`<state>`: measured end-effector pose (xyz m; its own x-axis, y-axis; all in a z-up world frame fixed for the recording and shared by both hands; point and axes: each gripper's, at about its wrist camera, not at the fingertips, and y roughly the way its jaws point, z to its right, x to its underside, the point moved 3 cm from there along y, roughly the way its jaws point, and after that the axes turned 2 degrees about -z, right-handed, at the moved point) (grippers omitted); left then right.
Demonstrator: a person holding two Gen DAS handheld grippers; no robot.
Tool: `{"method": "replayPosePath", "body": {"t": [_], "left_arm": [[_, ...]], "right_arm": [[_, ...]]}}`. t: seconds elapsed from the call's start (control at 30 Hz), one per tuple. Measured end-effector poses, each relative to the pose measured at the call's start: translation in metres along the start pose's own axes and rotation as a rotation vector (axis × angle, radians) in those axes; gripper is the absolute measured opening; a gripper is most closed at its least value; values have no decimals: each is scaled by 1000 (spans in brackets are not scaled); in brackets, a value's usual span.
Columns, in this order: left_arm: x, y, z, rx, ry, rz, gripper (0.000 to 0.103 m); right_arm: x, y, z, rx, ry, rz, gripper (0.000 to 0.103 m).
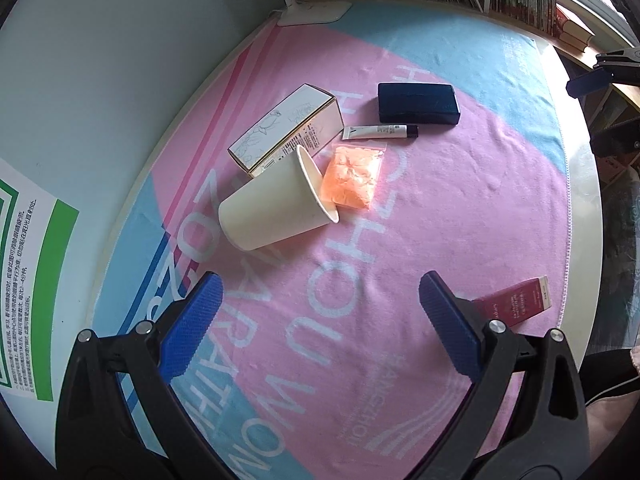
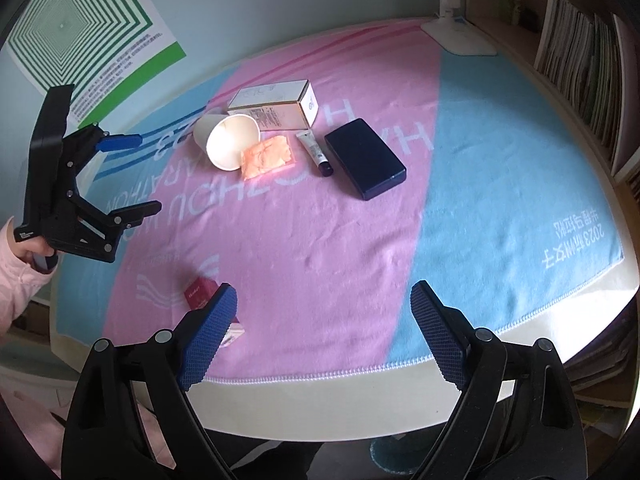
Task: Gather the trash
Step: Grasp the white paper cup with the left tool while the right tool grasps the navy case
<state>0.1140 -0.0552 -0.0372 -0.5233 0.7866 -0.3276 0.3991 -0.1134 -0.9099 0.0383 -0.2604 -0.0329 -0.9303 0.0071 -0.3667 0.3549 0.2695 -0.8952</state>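
Observation:
A cream paper cup [image 1: 276, 204] lies on its side on the pink and blue towel [image 1: 400, 240], its mouth toward an orange bag [image 1: 352, 176]. Both show in the right wrist view: the cup [image 2: 226, 140], the bag [image 2: 268, 156]. My left gripper [image 1: 320, 300] is open and empty, hovering just short of the cup. It also shows at the left of the right wrist view [image 2: 146, 174]. My right gripper [image 2: 324, 304] is open and empty over the table's near edge, next to a small red box [image 2: 202, 296].
A white carton [image 1: 286, 132], a small tube [image 1: 380, 132] and a dark blue case [image 1: 418, 102] lie beyond the cup. The red box [image 1: 516, 300] sits near the towel's edge. A white lamp base [image 2: 460, 36] stands at the back; bookshelves [image 2: 580, 52] stand at the right.

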Motion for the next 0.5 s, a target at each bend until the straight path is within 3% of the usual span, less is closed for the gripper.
{"method": "replayPosePath", "body": {"t": [0.5], "left_arm": [[-23, 38, -31, 25, 60, -16, 96]], "right_arm": [[-55, 44, 14, 44, -32, -46, 88]]}}
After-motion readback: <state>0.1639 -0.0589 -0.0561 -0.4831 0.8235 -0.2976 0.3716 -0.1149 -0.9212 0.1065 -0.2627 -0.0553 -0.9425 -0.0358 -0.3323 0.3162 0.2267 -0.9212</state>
